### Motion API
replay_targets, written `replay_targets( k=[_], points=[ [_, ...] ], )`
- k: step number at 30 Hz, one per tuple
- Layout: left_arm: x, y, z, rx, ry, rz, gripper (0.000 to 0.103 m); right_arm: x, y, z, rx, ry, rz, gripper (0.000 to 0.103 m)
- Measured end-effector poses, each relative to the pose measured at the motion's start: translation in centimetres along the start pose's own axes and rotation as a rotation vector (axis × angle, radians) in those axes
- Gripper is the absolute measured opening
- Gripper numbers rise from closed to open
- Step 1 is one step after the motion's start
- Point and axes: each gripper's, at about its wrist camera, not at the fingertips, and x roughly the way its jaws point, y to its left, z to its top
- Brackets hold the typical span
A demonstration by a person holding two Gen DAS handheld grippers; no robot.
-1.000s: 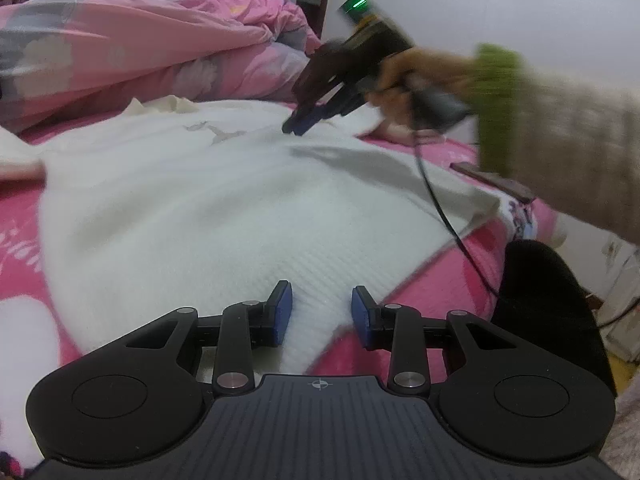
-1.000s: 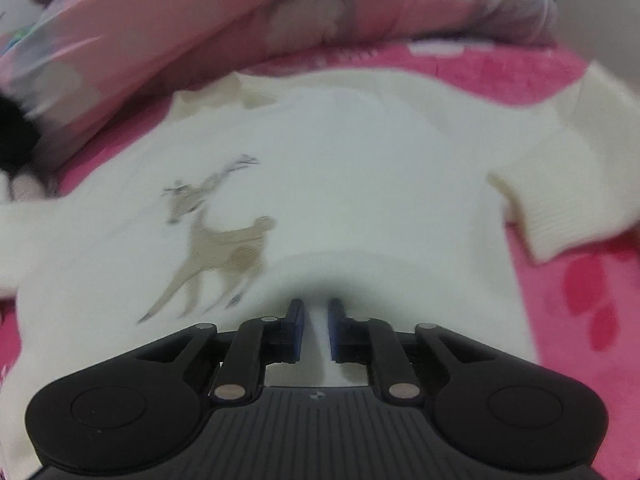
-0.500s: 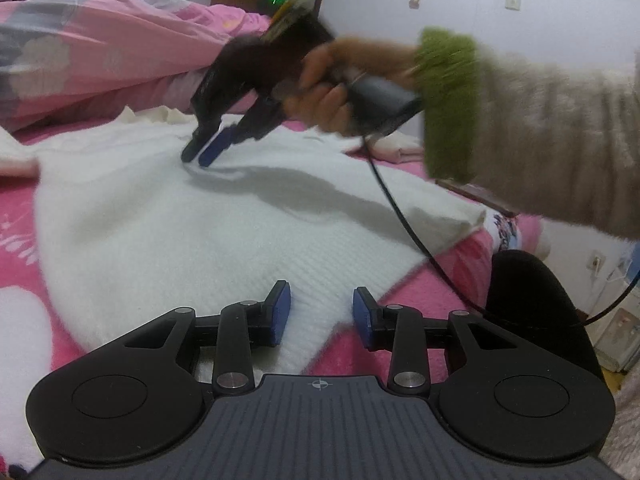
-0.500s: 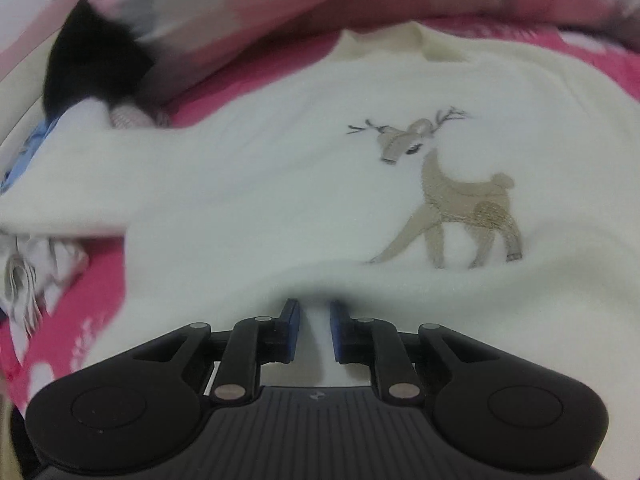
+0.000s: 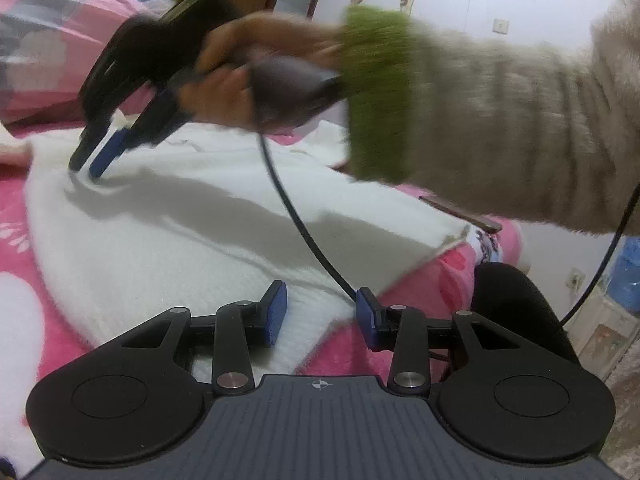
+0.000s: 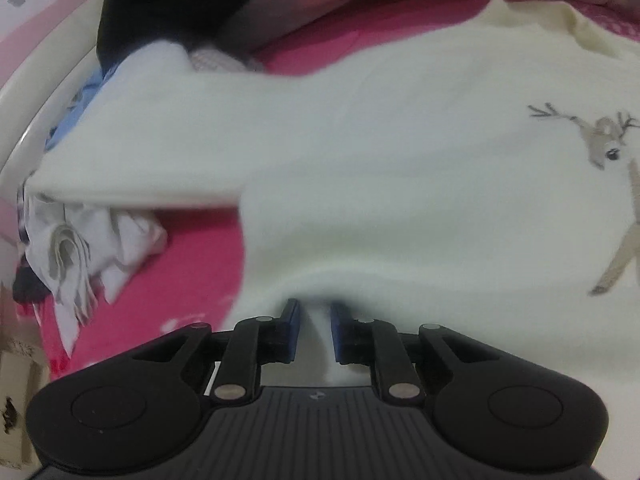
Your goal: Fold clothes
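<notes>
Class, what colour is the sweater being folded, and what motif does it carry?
White sweater with a beige deer; right wrist view.

Left gripper (image 5: 320, 312), blue-padded jaws parted, sits at 6 o'clock over the hem of a white knitted sweater (image 5: 192, 232) spread on a pink floral bedcover (image 5: 24, 216). At 10 o'clock, the right gripper (image 5: 94, 164), held by a hand (image 5: 240, 80) in a green-cuffed beige sleeve (image 5: 500, 120), touches the sweater with narrowly parted fingertips.
</notes>
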Motion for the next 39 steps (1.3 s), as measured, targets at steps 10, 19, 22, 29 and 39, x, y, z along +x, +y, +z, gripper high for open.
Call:
replay_targets(
  k=[10,19,22,29,39],
  points=[
    [-2.6,0.4,1.4,-0.038,-0.042,-0.038,0.039,-7.3,-0.5,-2.7,0.014,-0.122,-0.019,0.019],
    [-3.4,2.2,3.9,0.048,-0.032,0.041,0.040,-11.9,-0.4,-1.7,-0.016,-0.262,-0.039,0.019],
    [-2.1,3.8,3.5,0.037,0.036,0.041,0.040,-14.1,-0.1,-0.3,-0.060,-0.349,-0.095,0.019],
    [-2.2,5.9,1.8,-0.089,0.039,-0.033,0.040,-9.2,-0.9,4.4,-0.130,-0.259,-0.155,0.019],
    [-1.7,5.0,1.4,-0.028,0.032,-0.017,0.040,5.4,-3.7,13.0,-0.190,-0.065,-0.282,0.019]
  ],
)
